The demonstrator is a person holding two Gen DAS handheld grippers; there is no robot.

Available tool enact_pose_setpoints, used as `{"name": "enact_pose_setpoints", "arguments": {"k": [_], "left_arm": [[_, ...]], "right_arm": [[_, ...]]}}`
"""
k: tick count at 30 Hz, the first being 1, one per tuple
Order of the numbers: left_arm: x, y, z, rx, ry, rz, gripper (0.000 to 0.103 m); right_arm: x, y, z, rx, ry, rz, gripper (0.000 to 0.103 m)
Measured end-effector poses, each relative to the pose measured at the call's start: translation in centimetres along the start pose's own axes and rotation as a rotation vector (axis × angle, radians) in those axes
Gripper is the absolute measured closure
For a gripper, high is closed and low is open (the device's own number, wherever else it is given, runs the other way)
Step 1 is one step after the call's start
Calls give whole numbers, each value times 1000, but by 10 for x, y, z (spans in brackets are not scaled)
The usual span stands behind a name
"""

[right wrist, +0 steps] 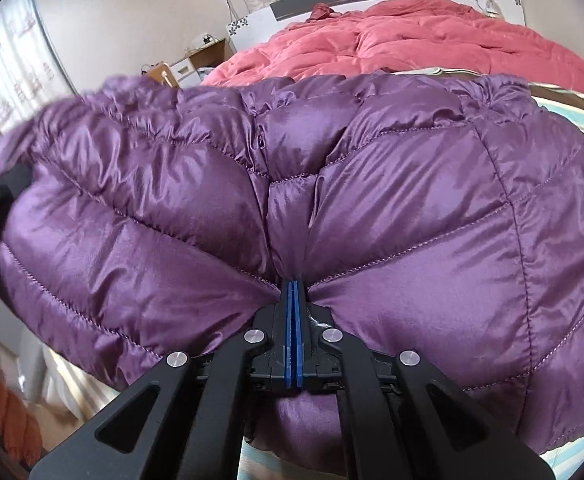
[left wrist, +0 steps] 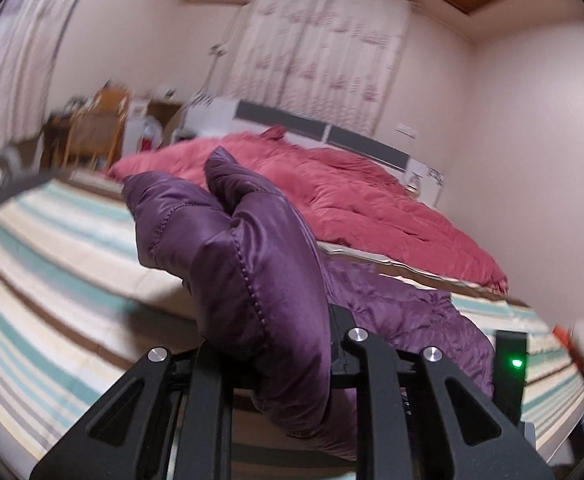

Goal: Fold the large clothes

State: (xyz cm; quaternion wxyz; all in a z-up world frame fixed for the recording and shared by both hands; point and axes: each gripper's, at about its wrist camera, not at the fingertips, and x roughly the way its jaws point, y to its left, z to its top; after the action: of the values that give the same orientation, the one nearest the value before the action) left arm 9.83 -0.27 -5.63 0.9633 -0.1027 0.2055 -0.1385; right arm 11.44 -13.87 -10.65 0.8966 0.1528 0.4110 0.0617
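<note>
**Purple jacket held at two points, either could slip**

Purple jacket (right wrist: 332,184) hangs over the striped bed (left wrist: 72,264), near the red duvet (left wrist: 372,200). Left tool (left wrist: 292,344) is clamped on a thick puffy bunch; right tool (right wrist: 294,296) is pinched together on a thin fold. Slick fabric may slide free and spoil the fold.

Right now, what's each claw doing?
Left claw: closed on a bunched fold of the purple jacket.
Right claw: shut, pinching the same jacket.
</note>
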Motion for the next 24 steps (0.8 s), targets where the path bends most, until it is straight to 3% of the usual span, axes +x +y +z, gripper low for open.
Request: {"name": "enact_pose_setpoints", "arguments": {"k": [4, 7, 13, 16, 24], "left_arm": [[-5, -30, 13, 131, -17, -10, 86], [-9, -42, 21, 179, -13, -12, 86], [-9, -60, 29, 232, -3, -28, 86], [-8, -72, 30, 251, -1, -52, 86], [-5, -114, 26, 335, 17, -100, 85]], "right_arm": [[-6, -3, 3, 29, -4, 23, 102], [-27, -18, 3, 113, -55, 61, 102], [-74, -48, 3, 102, -159, -97, 102], [-92, -73, -2, 157, -183, -162, 102], [-124, -127, -13, 284, -229, -199, 102]]}}
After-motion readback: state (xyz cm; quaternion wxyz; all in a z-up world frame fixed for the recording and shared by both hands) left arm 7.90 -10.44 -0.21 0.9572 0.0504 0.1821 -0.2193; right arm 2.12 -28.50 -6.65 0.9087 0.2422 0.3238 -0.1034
